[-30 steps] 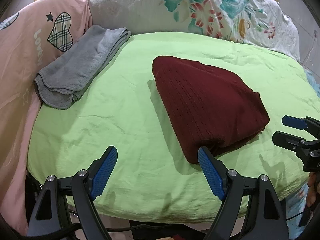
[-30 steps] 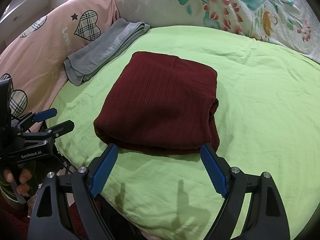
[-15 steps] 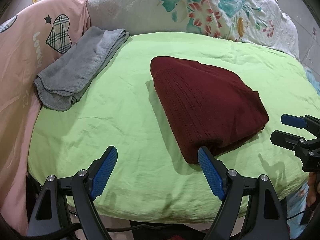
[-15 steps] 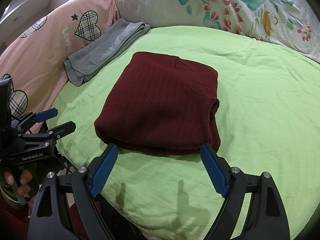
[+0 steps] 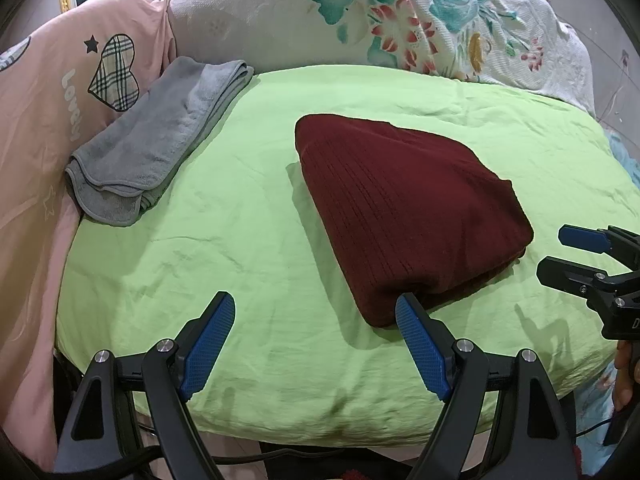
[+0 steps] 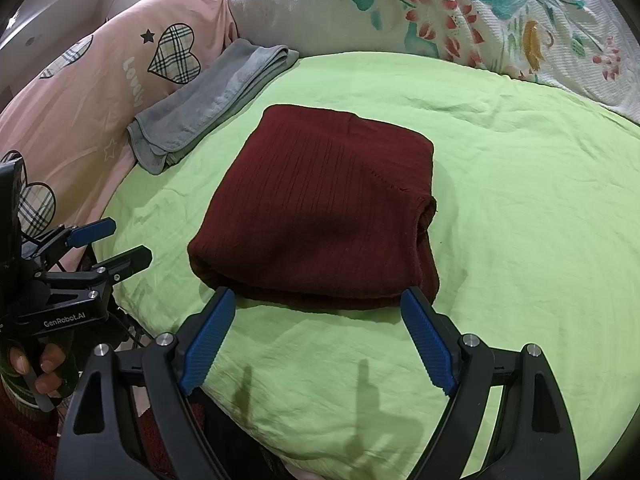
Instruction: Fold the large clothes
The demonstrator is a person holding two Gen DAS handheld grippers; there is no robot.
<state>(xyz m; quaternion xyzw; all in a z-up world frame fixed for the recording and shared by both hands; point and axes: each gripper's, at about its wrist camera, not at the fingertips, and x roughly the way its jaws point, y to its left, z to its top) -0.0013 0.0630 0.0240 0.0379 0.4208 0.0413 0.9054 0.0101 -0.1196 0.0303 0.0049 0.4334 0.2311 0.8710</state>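
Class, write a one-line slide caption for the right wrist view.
Folded maroon sweater on green sheet, open right tool hovering before it.

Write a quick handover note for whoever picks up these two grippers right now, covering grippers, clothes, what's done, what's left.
Left gripper: open, empty, over the green sheet near the bed's front edge.
Right gripper: open, empty, just short of the sweater's near edge.
Maroon sweater: folded into a compact rectangle mid-bed.
Grey towel: folded, at the left by the pink pillow.
Done: sweater looks fully folded.
Left: probably nothing but tidying the loose right-hand edge.
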